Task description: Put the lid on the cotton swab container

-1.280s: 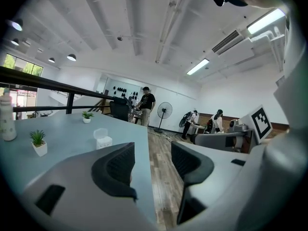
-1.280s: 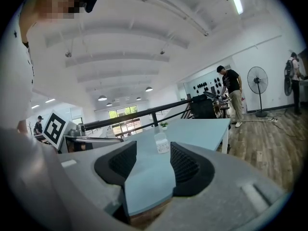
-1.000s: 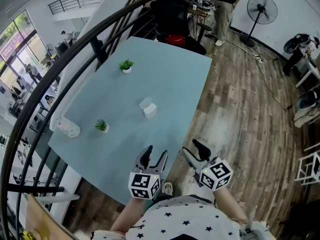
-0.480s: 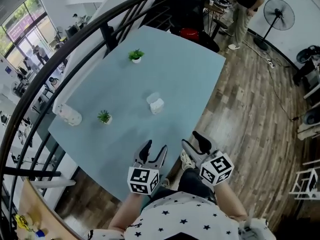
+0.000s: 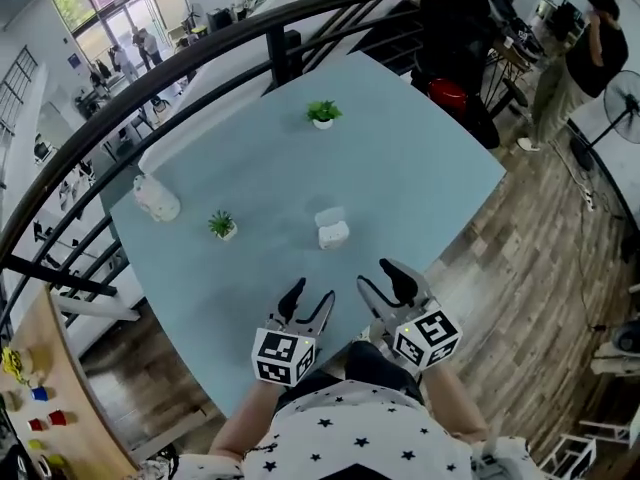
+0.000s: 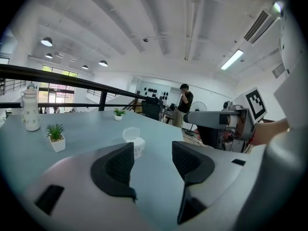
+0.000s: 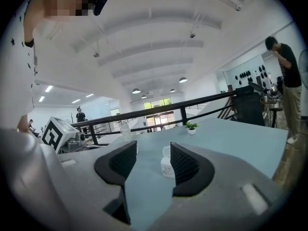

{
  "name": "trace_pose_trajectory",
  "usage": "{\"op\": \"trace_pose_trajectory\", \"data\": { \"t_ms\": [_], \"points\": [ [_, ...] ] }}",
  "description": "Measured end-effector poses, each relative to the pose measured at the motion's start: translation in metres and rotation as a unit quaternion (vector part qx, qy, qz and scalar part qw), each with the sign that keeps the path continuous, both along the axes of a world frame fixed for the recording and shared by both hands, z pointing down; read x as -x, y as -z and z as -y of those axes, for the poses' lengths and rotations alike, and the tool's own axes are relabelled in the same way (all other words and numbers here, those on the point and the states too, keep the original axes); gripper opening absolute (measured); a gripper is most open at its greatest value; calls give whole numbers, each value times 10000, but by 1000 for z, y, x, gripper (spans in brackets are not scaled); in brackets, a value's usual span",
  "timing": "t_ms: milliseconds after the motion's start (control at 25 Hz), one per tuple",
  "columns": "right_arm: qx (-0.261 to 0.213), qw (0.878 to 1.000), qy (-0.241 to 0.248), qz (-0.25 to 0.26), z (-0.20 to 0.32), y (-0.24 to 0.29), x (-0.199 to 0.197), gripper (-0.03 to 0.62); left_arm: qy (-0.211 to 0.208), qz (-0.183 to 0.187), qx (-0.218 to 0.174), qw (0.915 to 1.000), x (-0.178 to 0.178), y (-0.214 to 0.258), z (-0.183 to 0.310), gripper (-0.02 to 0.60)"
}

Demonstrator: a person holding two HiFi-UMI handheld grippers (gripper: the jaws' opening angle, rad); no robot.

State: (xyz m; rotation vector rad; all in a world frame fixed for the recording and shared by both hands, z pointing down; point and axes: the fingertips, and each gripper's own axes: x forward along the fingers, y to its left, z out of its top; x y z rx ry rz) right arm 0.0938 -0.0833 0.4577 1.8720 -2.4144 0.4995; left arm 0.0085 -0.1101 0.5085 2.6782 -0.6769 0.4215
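Observation:
The white cotton swab container (image 5: 334, 235) stands mid-table on the light blue table (image 5: 420, 168), with its clear lid (image 5: 328, 217) lying right behind it and touching it. Both grippers hover over the near table edge, short of the container. My left gripper (image 5: 308, 298) is open with nothing between its fingers; its own view has the container (image 6: 138, 147) and lid (image 6: 130, 134) ahead. My right gripper (image 5: 383, 280) is open and empty as well; the container (image 7: 167, 167) and lid (image 7: 166, 151) show between its jaws, farther off.
Two small potted plants (image 5: 322, 114) (image 5: 223, 226) and a white bottle (image 5: 157, 198) stand on the table's far and left parts. A dark railing (image 5: 200, 53) curves round the table's far side. A person (image 5: 575, 58) stands at the back right on the wooden floor.
The head view has swung, so the table and container now sit closer to the grippers and more to the right. Both grippers stay open, held as before.

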Motion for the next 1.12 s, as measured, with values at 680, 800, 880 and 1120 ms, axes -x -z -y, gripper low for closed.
{"op": "trace_pose_trajectory", "data": {
  "t_ms": [680,800,880,1120],
  "points": [
    [156,9860,1655,-113,91,-4,-54,202,1316,352,115,9906,-60,-20,64,259],
    [192,9820,1874,-123,104,-7,-61,202,1503,423,134,9877,-67,-24,71,269],
    [219,9790,2022,-134,113,-10,-64,202,1625,463,153,9855,-69,-28,76,275],
    [310,9687,2459,-164,133,-25,-65,202,1894,545,265,9800,-78,-47,87,296]
  ]
}}
